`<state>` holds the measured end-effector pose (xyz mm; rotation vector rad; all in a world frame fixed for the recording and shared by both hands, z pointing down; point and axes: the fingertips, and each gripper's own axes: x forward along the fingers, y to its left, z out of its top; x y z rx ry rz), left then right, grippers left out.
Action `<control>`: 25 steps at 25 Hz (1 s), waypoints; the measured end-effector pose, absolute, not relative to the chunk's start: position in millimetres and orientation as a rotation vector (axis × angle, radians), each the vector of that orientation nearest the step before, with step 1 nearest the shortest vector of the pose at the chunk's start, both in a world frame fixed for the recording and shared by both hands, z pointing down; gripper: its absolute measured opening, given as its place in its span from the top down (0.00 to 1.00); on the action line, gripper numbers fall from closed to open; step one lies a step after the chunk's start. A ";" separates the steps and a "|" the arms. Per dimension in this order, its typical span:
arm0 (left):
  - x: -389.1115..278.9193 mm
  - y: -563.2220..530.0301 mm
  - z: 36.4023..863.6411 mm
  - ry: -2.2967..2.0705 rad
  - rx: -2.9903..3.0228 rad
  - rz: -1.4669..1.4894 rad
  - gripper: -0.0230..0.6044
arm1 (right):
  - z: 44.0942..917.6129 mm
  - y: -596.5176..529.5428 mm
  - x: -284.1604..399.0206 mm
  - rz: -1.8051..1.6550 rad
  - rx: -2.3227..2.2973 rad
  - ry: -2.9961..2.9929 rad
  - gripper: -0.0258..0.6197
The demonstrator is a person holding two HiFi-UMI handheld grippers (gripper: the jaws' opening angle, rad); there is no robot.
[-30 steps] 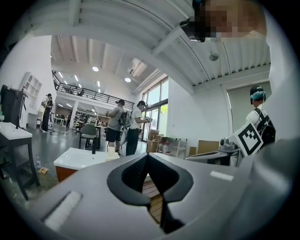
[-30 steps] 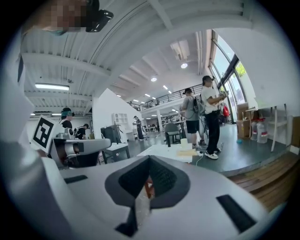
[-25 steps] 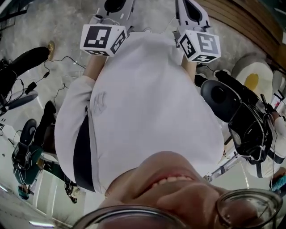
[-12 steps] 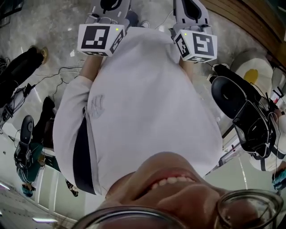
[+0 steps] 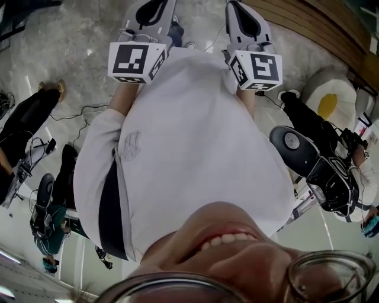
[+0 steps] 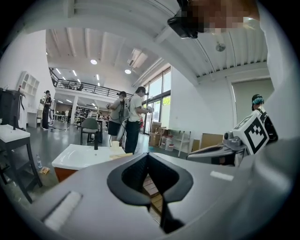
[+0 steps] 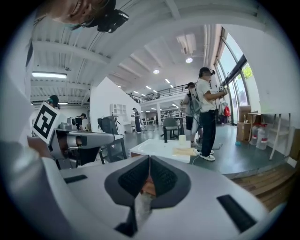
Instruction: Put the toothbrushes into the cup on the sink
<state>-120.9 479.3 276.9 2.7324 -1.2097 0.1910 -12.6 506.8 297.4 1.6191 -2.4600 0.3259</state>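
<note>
Low centre of left gripper view: left gripper (image 6: 147, 160) clenched, jaws pressed together, nothing between. Same for right gripper (image 7: 149, 161) in right gripper view, empty. Top of head view: both side by side beyond white shirt (image 5: 189, 148). Left-centre of left gripper view: white sink (image 6: 77, 158), cup (image 6: 114, 145) on its right edge, well apart from jaws. Toothbrushes too small to tell.

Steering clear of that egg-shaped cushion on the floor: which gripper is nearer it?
Right. The cushion lies on the floor, below and to the right of the right gripper; the left gripper is further left, away from it.
</note>
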 end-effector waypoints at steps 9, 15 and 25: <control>-130.4 391.2 258.4 -1.145 2.764 0.159 0.96 | 280.0 426.2 -17.9 0.291 1.679 -2.413 0.94; -134.5 360.4 273.6 -1.103 2.771 0.184 0.96 | 296.0 394.3 -20.4 0.323 1.703 -2.385 0.94; -152.0 316.5 294.6 -1.174 2.682 0.231 0.96 | 310.7 357.2 -21.0 0.369 1.700 -2.364 0.94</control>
